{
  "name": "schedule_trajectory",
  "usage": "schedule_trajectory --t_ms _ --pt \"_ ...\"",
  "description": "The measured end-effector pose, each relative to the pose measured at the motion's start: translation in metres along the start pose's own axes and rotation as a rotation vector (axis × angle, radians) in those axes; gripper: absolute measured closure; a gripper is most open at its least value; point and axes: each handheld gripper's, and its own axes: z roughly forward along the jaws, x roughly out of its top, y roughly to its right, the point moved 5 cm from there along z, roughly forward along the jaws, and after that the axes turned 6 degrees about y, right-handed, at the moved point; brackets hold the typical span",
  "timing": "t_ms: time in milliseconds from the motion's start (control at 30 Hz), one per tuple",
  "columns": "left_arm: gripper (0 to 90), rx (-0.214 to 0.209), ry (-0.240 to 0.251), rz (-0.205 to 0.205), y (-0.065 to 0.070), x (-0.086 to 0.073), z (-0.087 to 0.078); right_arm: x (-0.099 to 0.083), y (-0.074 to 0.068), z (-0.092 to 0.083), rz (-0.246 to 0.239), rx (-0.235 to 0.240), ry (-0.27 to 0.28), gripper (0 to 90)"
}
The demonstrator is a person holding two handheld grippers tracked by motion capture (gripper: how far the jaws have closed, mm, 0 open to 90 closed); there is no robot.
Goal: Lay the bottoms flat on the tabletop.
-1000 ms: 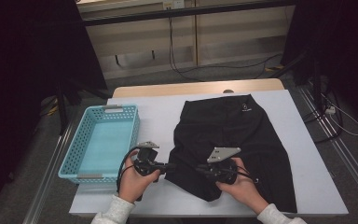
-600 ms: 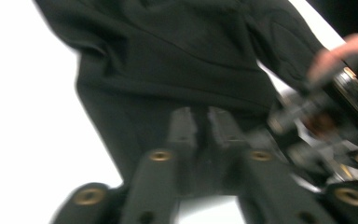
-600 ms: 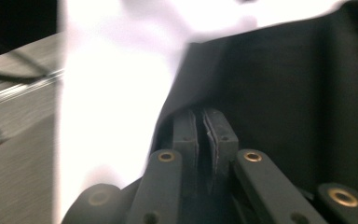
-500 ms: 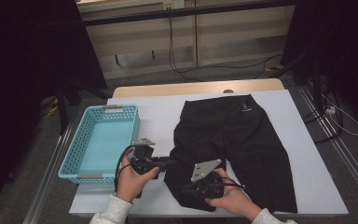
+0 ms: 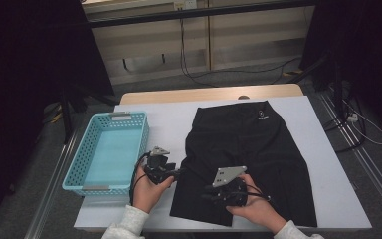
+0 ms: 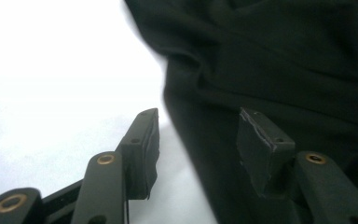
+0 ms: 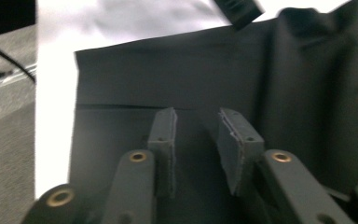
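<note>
Both pairs of fingers have just been opening and now stand apart with nothing pinched: the left gripper [image 6: 198, 142] straddles the black garment's [image 5: 251, 154] left edge, the right gripper [image 7: 196, 140] hovers over its near hem. Since earlier, the right hand [image 5: 251, 206] drew nearer. Garment lies flat on the desk [image 5: 171, 119], beside the blue basket [image 5: 79, 172].

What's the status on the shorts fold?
Both grippers, left and right, have just been opening; nothing pinched. Black shorts lie flat on the table, left edge folded in. Basket sits clear, left.
</note>
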Motion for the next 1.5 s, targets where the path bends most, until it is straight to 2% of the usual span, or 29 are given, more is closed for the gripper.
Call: schedule_trajectory --t_ms 33,100,200,267,300,333,367,400,433,467,567,600,633,667,700,800,833,867,900,1100,1133,1233,1300,1333,1400,1467,1500 --pt "50.7 0.012 -0.007 0.015 -0.001 -0.001 0.002 -0.001 0.003 -0.002 0.006 -0.013 0.004 62.8" --pt "53.2 0.019 -0.005 0.013 -0.002 -0.001 0.004 -0.002 0.007 -0.005 0.014 -0.026 0.006 60.9" --pt "65.2 0.022 -0.009 0.012 -0.002 -0.002 0.005 -0.002 0.012 -0.008 0.02 -0.06 0.007 59.3" --pt "67.1 0.022 -0.01 0.012 -0.002 -0.002 0.005 -0.004 0.012 -0.006 0.021 -0.06 -0.001 58.5" --pt "69.2 0.027 -0.008 0.022 -0.002 -0.002 0.005 -0.011 0.011 -0.001 0.023 -0.044 -0.042 56.9" --pt "72.9 0.027 -0.008 0.022 -0.002 -0.002 0.005 -0.011 0.011 -0.001 0.023 -0.044 -0.042 56.9" --pt "78.7 0.009 -0.016 0.001 -0.001 -0.003 0.006 -0.01 0.009 0.0 0.015 -0.038 -0.023 57.5" --pt "79.4 0.009 -0.016 0.001 -0.001 -0.003 0.006 -0.01 0.009 0.0 0.015 -0.038 -0.023 57.5" --pt "82.0 -0.017 -0.031 -0.021 0.0 -0.003 0.006 -0.01 0.009 0.001 0.0 -0.042 -0.03 62.0" --pt "84.7 -0.017 -0.031 -0.021 0.0 -0.003 0.006 -0.01 0.009 0.001 0.0 -0.042 -0.03 62.0" --pt "89.4 -0.043 -0.046 -0.042 0.005 -0.004 0.006 -0.009 0.006 0.001 0.01 -0.018 -0.03 76.9" --pt "89.7 -0.043 -0.046 -0.042 0.005 -0.004 0.006 -0.009 0.006 0.001 0.01 -0.018 -0.03 76.9" --pt "90.0 -0.057 -0.054 -0.072 0.005 -0.004 0.006 -0.009 0.006 0.001 0.011 -0.01 -0.036 85.7" --pt "90.0 -0.057 -0.054 -0.072 0.005 -0.004 0.006 -0.01 0.005 0.0 0.009 -0.007 -0.041 86.8" --pt "90.0 -0.071 -0.074 -0.079 0.005 -0.005 0.004 -0.01 0.005 0.0 0.011 -0.008 -0.04 88.1" --pt "90.0 -0.069 -0.077 -0.088 0.005 -0.004 0.001 -0.01 0.005 -0.002 0.011 0.003 -0.044 89.4" --pt "90.0 -0.074 -0.088 -0.099 0.004 -0.005 -0.001 -0.01 0.005 -0.004 0.029 0.023 -0.049 90.0" --pt "90.0 -0.074 -0.088 -0.099 0.004 -0.005 -0.001 -0.01 0.005 -0.004 0.029 0.023 -0.049 90.0" --pt "90.0 -0.084 -0.089 -0.103 0.005 -0.006 -0.004 -0.012 0.002 -0.006 0.034 0.051 -0.059 90.0" --pt "90.0 -0.093 -0.09 -0.107 0.008 -0.006 -0.009 -0.013 -0.008 -0.009 0.027 0.078 -0.068 90.0" --pt "88.1 -0.093 -0.09 -0.107 0.008 -0.006 -0.009 -0.013 -0.008 -0.009 0.027 0.078 -0.068 90.0" --pt "66.4 -0.084 -0.011 -0.112 0.007 0.003 -0.003 -0.013 -0.01 -0.008 0.03 0.082 -0.071 90.0" --pt "58.3 -0.082 0.005 -0.107 0.007 0.006 0.001 -0.013 -0.01 -0.008 0.027 0.081 -0.073 90.0" --pt "57.0 -0.091 -0.003 -0.113 0.008 0.006 0.003 -0.013 -0.009 -0.008 0.028 0.081 -0.072 90.0" --pt "57.9 -0.101 -0.005 -0.117 0.009 0.006 0.005 -0.013 -0.008 -0.008 0.029 0.08 -0.072 90.0" --pt "68.5 -0.079 -0.028 -0.101 0.009 0.004 0.01 -0.014 -0.007 -0.009 0.034 0.088 -0.07 90.0" --pt "69.0 -0.071 -0.038 -0.104 0.007 0.002 0.012 -0.014 -0.007 -0.009 0.036 0.084 -0.068 90.0"
